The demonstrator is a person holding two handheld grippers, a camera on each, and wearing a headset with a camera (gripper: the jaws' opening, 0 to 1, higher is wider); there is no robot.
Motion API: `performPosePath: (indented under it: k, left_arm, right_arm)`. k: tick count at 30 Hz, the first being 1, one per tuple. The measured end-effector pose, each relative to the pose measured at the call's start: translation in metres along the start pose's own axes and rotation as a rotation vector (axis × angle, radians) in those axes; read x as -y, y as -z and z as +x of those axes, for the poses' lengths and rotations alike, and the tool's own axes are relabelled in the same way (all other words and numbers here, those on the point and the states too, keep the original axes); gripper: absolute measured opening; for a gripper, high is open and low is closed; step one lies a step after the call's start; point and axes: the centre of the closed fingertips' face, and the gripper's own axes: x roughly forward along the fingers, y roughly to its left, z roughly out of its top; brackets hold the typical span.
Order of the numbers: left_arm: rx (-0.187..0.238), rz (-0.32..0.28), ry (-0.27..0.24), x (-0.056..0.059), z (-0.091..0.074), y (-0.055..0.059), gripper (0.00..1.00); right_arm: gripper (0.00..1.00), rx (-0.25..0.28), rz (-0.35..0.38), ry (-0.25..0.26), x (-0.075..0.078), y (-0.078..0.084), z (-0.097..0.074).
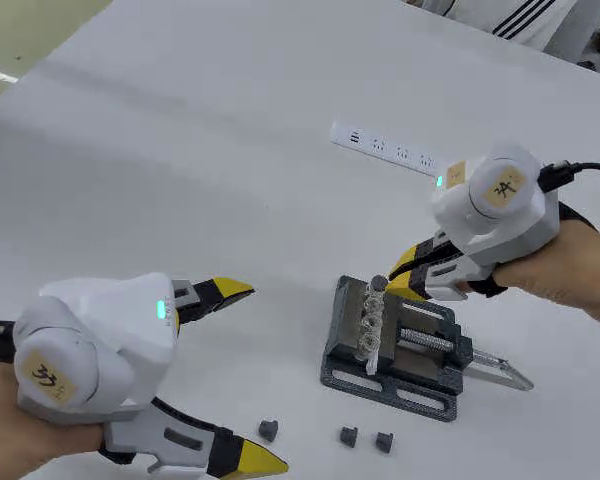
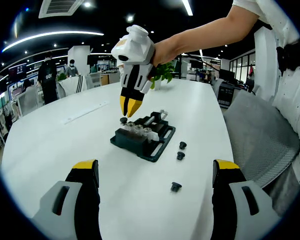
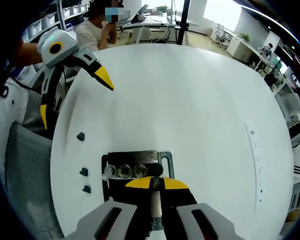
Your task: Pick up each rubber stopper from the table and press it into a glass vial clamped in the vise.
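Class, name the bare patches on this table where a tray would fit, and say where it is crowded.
Bare: the wide table between the left gripper and the power strip, and beyond that strip. Crowded: at the vise, under the right gripper, and the near edge, where three stoppers lie.

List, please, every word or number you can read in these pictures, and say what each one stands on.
"33": label on the left gripper.
"14", tilted, so not certain: sticker on the right gripper.
Small tag near that sticker: too small to read.
Power strip: no legible marking.
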Motion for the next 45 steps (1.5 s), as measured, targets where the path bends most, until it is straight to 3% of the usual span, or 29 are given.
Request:
performPosePath:
  k: [13,23,30,45]
  left_arm:
    - [-0.013,0.015,0.012,0.003,-0.001,-0.002,0.94]
    - [-0.035,0.035,0.022,0.007,-0.004,-0.004,0.94]
    - [-0.068,0.063,0.030,0.010,-0.007,0.000,0.91]
    - [-0.152,0.113,0.041,0.009,-0.015,0.015,0.81]
  right_arm:
    - [0.07,0.050,0.021,0.059,0.000,0.001,-0.018]
    - [0.15,0.142,0.058,0.123,0.000,-0.003,-0.039]
    - [0.24,0.225,0.104,0.156,-0.012,-0.002,-0.057]
    - [0.41,0.336,0.214,0.245,-0.037,0.032,-0.099]
